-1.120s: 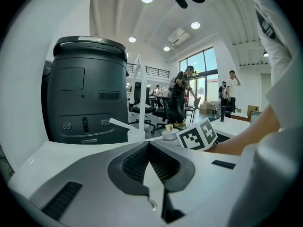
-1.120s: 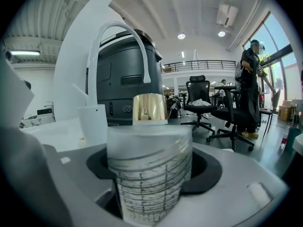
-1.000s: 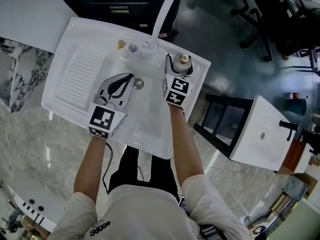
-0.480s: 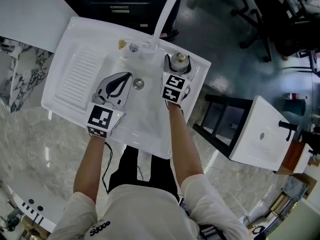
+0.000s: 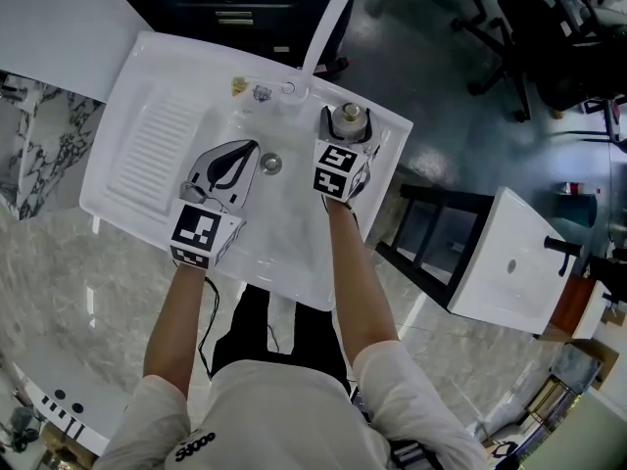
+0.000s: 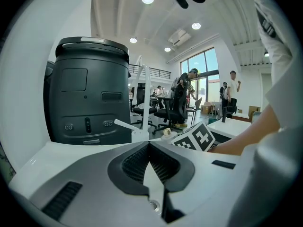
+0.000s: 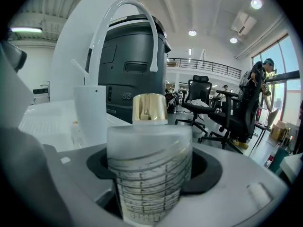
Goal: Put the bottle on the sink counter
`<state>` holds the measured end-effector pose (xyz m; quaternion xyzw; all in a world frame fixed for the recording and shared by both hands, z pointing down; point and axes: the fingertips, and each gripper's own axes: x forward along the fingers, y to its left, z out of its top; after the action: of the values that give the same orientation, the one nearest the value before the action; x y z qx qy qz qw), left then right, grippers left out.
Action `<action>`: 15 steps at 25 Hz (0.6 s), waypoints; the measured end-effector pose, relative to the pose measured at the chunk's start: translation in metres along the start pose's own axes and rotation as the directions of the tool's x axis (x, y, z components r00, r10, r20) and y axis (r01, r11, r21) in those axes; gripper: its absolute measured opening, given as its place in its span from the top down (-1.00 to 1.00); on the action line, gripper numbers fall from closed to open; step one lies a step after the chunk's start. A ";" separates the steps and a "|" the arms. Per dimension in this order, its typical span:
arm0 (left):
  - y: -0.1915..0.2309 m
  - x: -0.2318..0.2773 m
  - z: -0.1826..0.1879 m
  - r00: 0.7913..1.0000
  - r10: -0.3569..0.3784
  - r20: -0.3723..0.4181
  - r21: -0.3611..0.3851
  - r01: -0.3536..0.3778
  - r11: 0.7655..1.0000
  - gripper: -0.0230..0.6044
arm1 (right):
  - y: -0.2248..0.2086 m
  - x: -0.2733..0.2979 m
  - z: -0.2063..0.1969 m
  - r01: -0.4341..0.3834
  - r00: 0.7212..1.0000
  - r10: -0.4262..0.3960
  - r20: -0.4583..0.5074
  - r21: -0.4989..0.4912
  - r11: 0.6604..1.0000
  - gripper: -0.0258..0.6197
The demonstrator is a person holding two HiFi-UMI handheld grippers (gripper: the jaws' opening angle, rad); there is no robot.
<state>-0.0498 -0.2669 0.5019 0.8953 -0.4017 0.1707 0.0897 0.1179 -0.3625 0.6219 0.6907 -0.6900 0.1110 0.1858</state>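
Head view: right gripper (image 5: 349, 131) has nudged toward the faucet (image 5: 328, 18), its fingers pinching the bottle (image 5: 349, 115) over the sink's (image 5: 157, 135) rear-right bench, so release likely remains. Left gripper (image 5: 252, 151) fingers are pressed together, empty.

Operator wears a white short-sleeved shirt (image 5: 274, 414). Grey-white left gripper (image 5: 253, 153) and right gripper (image 5: 350, 125): black ribbed pads (image 6: 135, 162), black-and-white marker cube (image 5: 204, 235) at each wrist end.

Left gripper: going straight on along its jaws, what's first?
Likely the faucet base at the back rim of the sink; the shut left gripper aims about there. Depth unclear, nothing nearer shows.
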 end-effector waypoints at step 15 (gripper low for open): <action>0.001 0.001 -0.004 1.000 -0.001 -0.007 -0.010 0.001 1.000 0.91 | 0.002 -0.002 -0.003 -0.081 0.996 0.082 -0.037 0.040 0.996 -0.17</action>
<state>-0.0510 -0.2669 0.5063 0.8945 -0.4016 0.1716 0.0954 0.1158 -0.3590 0.6241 0.6631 -0.7116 0.1452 0.1812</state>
